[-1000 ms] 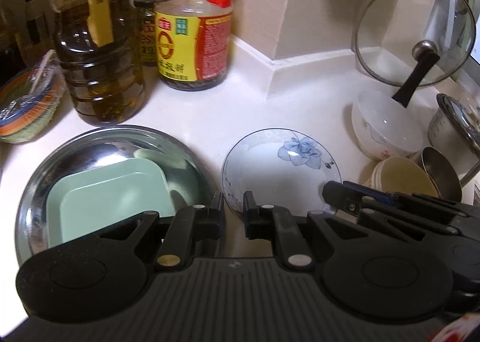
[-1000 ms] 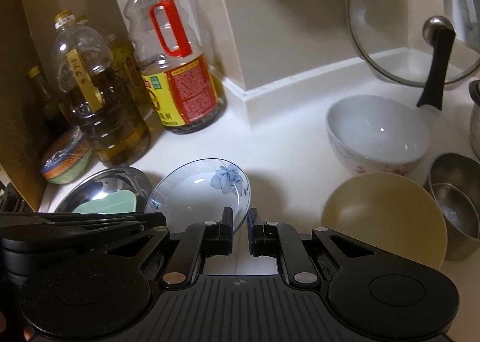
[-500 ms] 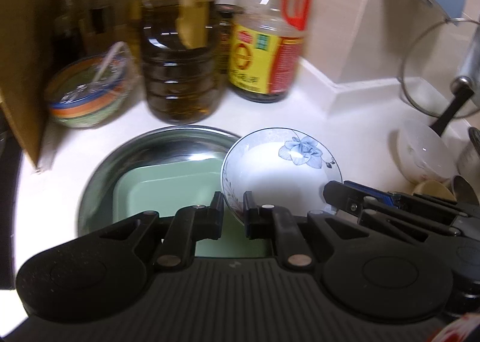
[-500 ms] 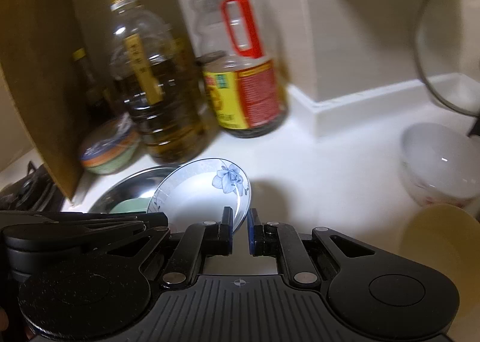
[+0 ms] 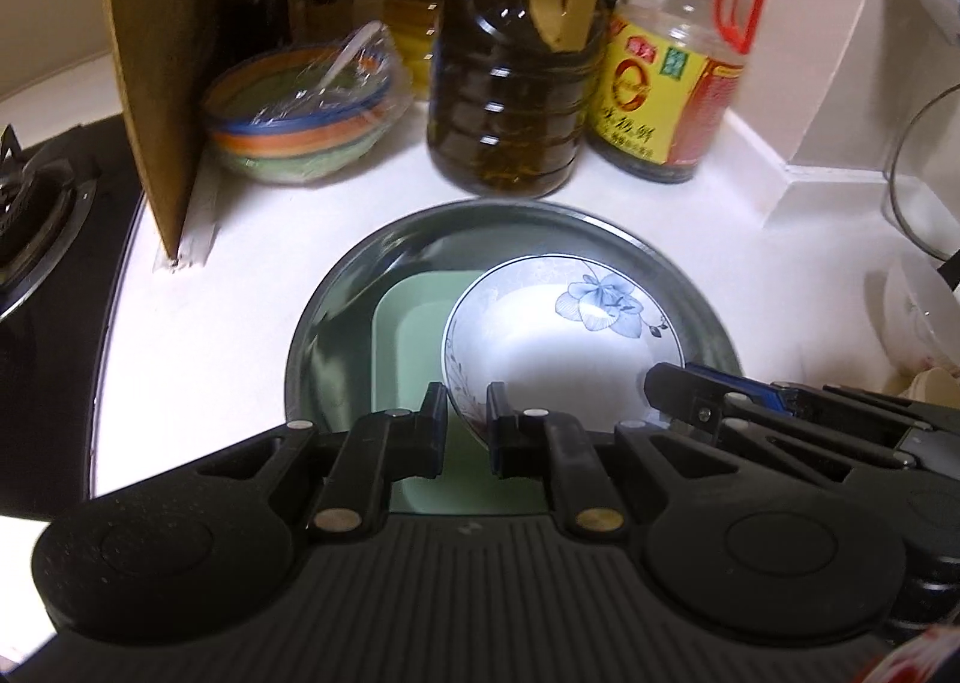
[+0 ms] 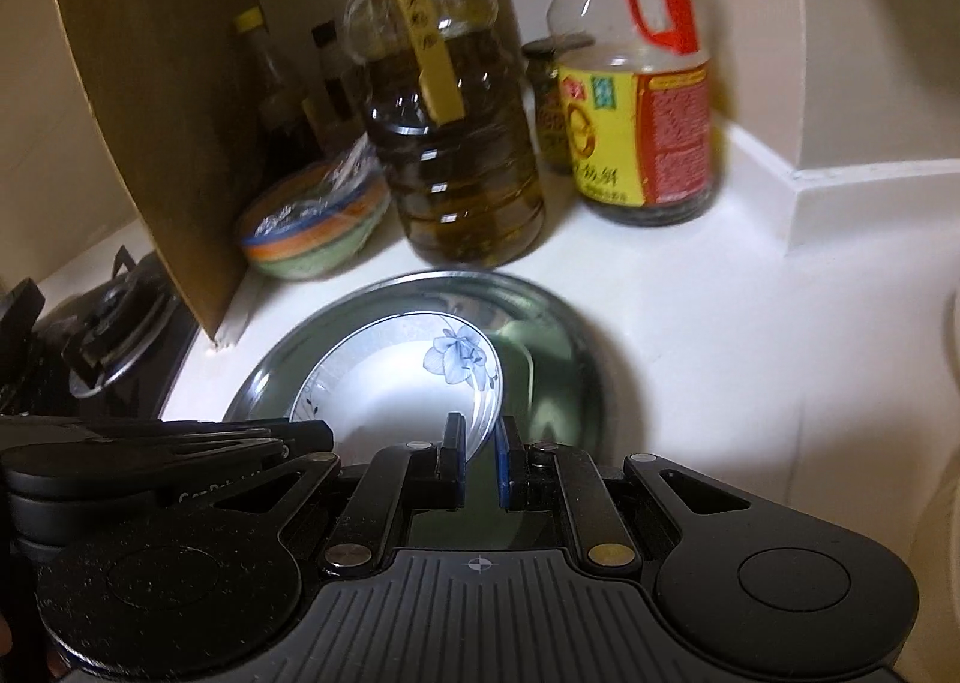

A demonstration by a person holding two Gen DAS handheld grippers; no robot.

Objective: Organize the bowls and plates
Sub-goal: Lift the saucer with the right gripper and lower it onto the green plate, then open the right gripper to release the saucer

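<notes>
The white countertop (image 5: pixel 228 335) carries everything, with a black gas stove (image 5: pixel 36 239) at its left end behind an upright wooden board (image 5: pixel 156 71). At the back stand 2 big bottles: a dark oil bottle (image 5: pixel 510 101) and a sauce bottle (image 5: pixel 666 83) with a red handle and yellow label. Beside the board sits a stack of colourful bowls (image 5: pixel 300 113) wrapped in plastic film.

In front of the bottles lies a round steel plate (image 5: pixel 600 230), and inside it a pale green square dish (image 5: pixel 408 347). The white floral plate (image 5: pixel 564 335) hangs over both, slightly tilted, covering the right part of the green dish; whether it touches the dish cannot be told.

The left gripper (image 5: pixel 467 419) is closed tight on the floral plate's near-left rim, the edge pinched between its 2 fingers. The right gripper (image 6: pixel 480 461) clamps the plate's right rim in the same way, its jaws nearly together with only the thin edge between them.
</notes>
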